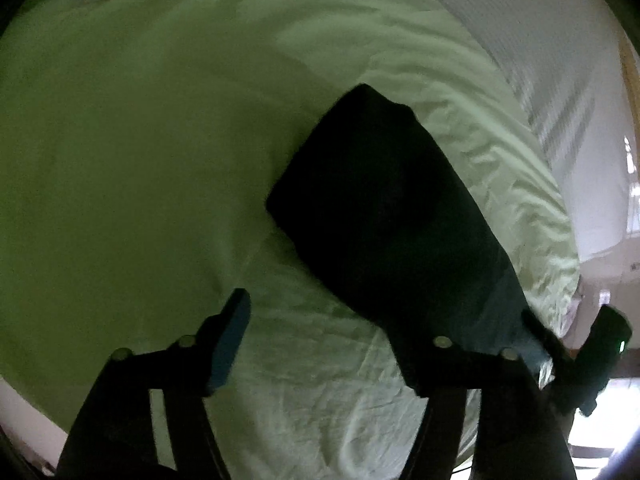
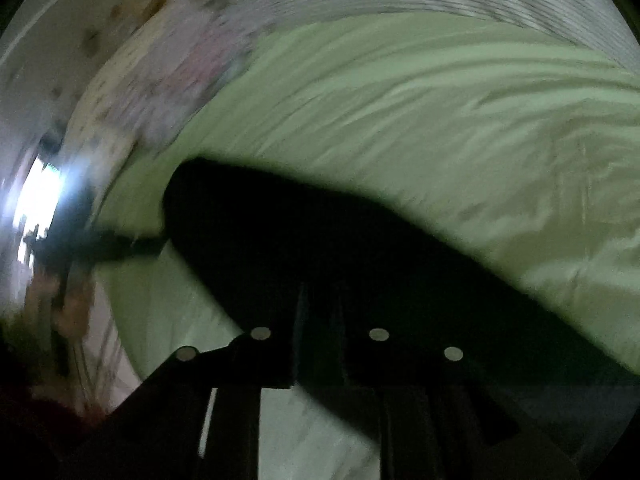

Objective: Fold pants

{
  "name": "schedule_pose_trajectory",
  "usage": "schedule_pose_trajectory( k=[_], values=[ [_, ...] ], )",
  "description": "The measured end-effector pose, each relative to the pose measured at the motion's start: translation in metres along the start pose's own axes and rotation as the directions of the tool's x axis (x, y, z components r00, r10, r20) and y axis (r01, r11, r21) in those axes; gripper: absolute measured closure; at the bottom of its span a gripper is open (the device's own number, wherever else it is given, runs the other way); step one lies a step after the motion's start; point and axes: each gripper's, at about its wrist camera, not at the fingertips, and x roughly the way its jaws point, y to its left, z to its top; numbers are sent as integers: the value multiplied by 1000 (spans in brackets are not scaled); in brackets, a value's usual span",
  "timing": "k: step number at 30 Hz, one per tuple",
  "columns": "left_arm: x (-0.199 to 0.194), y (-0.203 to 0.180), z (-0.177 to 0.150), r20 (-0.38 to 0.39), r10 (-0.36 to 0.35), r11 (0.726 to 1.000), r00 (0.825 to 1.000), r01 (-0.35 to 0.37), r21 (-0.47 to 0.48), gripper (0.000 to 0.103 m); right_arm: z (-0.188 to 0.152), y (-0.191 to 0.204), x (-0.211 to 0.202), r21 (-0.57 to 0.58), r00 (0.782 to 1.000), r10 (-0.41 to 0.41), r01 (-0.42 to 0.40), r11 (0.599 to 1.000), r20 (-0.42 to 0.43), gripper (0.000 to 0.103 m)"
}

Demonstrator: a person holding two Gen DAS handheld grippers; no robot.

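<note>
Dark pants (image 1: 384, 216) lie folded into a long strip on a pale green bed sheet (image 1: 120, 160). In the left wrist view my left gripper (image 1: 340, 336) is open and empty; its left finger (image 1: 228, 340) is over the sheet, and the pants cover its right finger. The right gripper (image 1: 600, 352) shows at the pants' near right end. In the right wrist view my right gripper (image 2: 320, 320) is shut on the pants (image 2: 360, 248), whose dark strip runs off to the upper left. The left gripper (image 2: 100, 244) shows blurred at the far end.
The wrinkled sheet (image 2: 440, 120) covers the bed. A white ribbed cover (image 1: 540, 40) lies beyond the bed's right edge. A patterned cloth (image 2: 168, 72) lies at the far left in the right wrist view. A bright window (image 2: 40, 192) is behind it.
</note>
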Motion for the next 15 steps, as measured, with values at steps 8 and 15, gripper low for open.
schedule_pose_trajectory(
  k=[8, 15],
  values=[
    [25, 2, 14, -22, 33, 995, 999, -35, -93, 31, 67, -31, 67, 100, 995, 16, -6, 995, -102, 86],
    [35, -4, 15, 6, 52, 996, 999, -52, -75, 31, 65, -22, 94, 20, 972, 7, -3, 1000, -233, 71]
  ],
)
